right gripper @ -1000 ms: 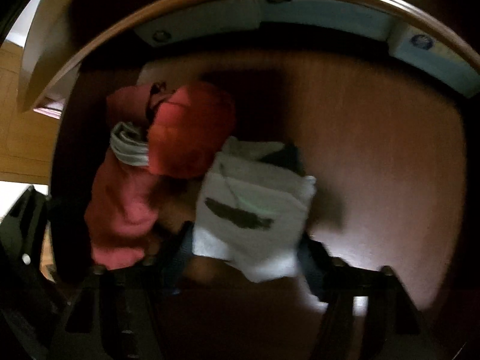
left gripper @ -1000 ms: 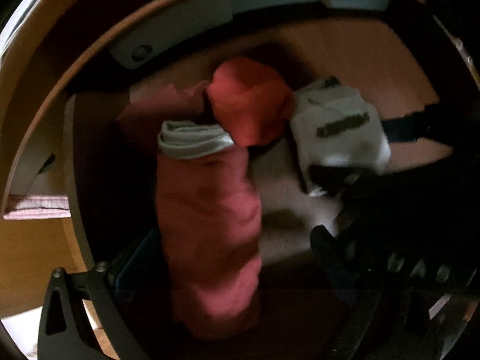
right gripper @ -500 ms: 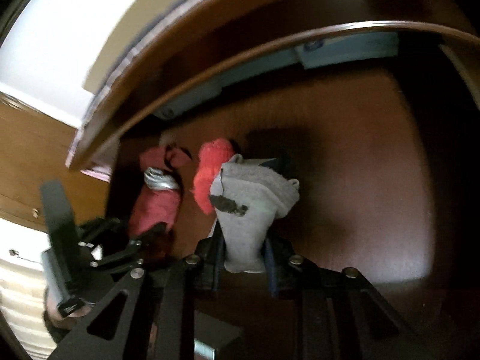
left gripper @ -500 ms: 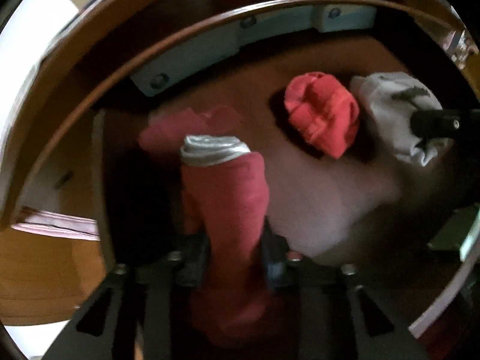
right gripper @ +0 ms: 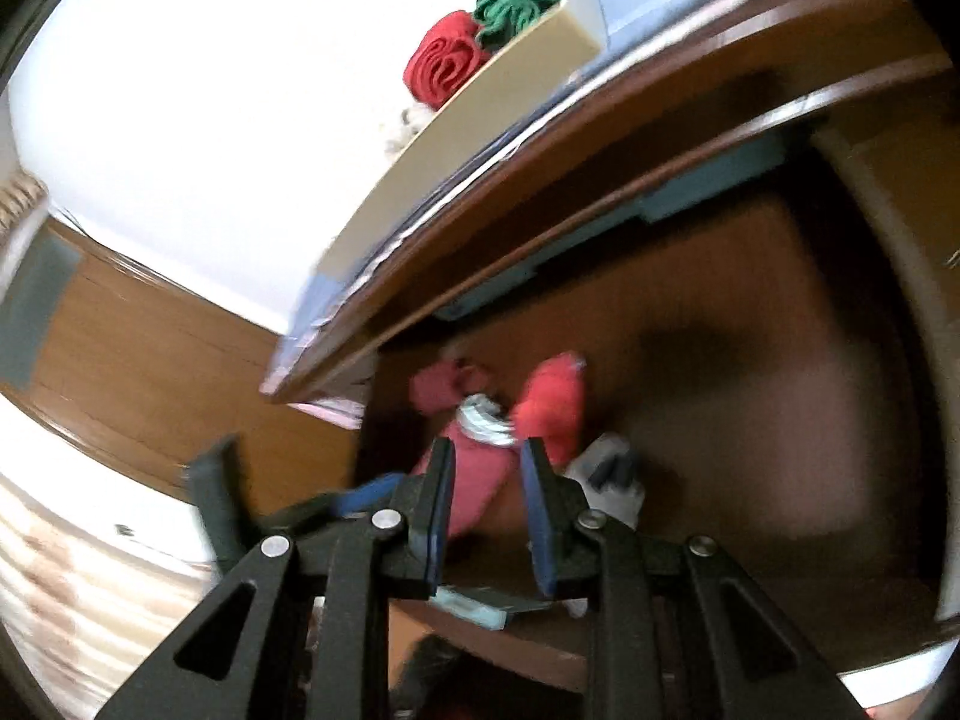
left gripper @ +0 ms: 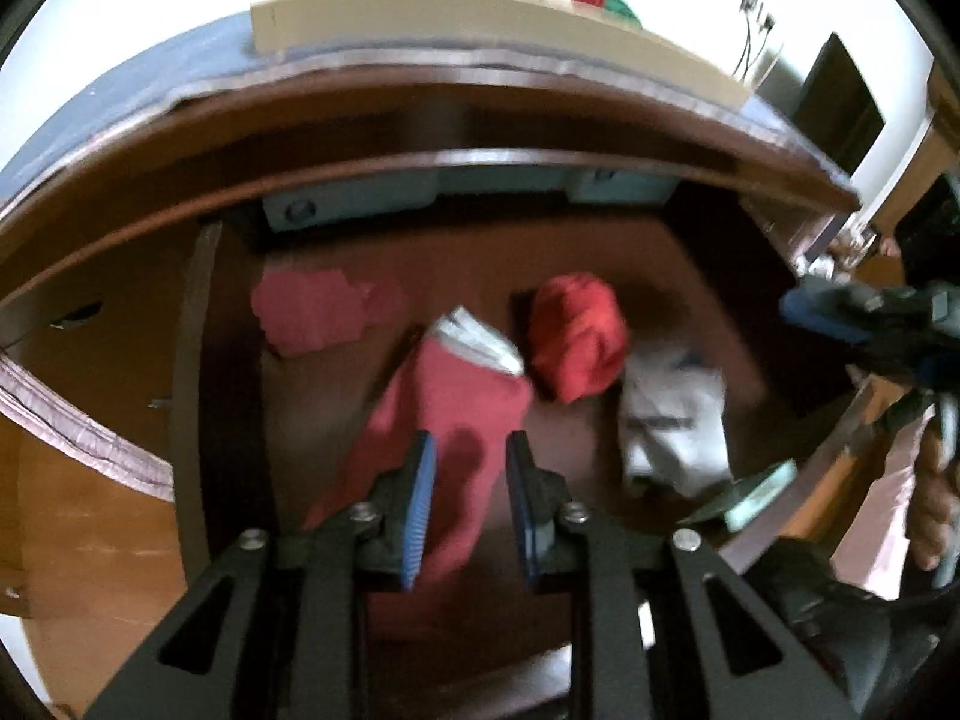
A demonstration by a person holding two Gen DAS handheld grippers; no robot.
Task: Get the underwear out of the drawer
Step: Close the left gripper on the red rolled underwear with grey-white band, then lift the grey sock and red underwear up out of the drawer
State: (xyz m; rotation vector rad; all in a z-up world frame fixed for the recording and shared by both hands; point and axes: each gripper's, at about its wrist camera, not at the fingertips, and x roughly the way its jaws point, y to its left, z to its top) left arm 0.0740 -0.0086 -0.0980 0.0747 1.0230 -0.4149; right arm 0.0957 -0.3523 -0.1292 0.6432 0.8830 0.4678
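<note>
- The step in hand is the lift-out: the left gripper has its fingers drawn in to their narrowest, pinching the lower end of the rose-red folded cotton underwear with a pale grey waistband.
- That underwear sits at the centre of the left wrist view. It slants up and to the right from the pads, with the waistband end over the dark brown wooden drawer, so I judge it not yet clear of the drawer.
- The right gripper is also closed down to its narrowest, and nothing of its own shows between the pads. The rose-red piece seen through its gap appears to lie beyond it, in the other gripper's grip.
- The white folded garment with a dark mark lies loose on the drawer floor at lower right of centre, with no gripper on it.
- A bright red rolled garment lies just beside the waistband, and a crumpled pink piece sits at centre left.
- Next, the left hand probably needs to carry its piece up and toward the bottom of the frame, past the drawer's front edge, keeping the pinch firm.
- The right gripper would have to open and go back for the white garment.
</note>
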